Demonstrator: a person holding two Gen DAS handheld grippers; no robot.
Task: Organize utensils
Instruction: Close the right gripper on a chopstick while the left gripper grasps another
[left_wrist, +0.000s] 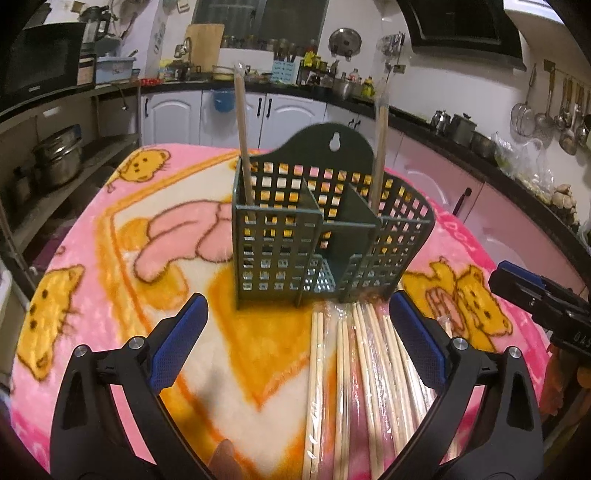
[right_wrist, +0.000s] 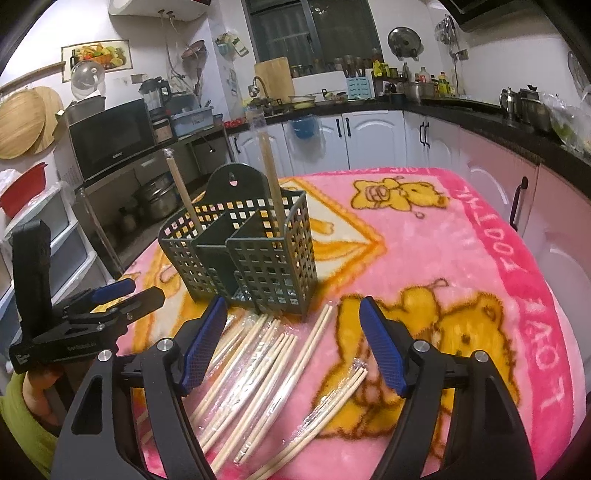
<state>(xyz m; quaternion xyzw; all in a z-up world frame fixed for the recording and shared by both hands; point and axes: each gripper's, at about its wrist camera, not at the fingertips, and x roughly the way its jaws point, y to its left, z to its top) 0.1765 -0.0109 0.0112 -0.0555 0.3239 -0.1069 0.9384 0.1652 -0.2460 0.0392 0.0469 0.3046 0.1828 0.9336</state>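
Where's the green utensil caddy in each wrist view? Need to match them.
Left wrist: green utensil caddy centre frame, beyond the loose chopsticks.
Right wrist: caddy left of centre, above the chopstick pile.
Shared landmark: the keyhole hanging tab on its back panel.

- The left gripper (left_wrist: 297, 325) points forward and downward, its blue-padded jaws spread wide with nothing clamped between them.
- The right gripper (right_wrist: 293, 328) tilts down likewise, jaws apart and gripping nothing.
- At the near left of the right wrist view, a hand (right_wrist: 38, 387) in a green sleeve (right_wrist: 16, 424) grips the left tool's handle.
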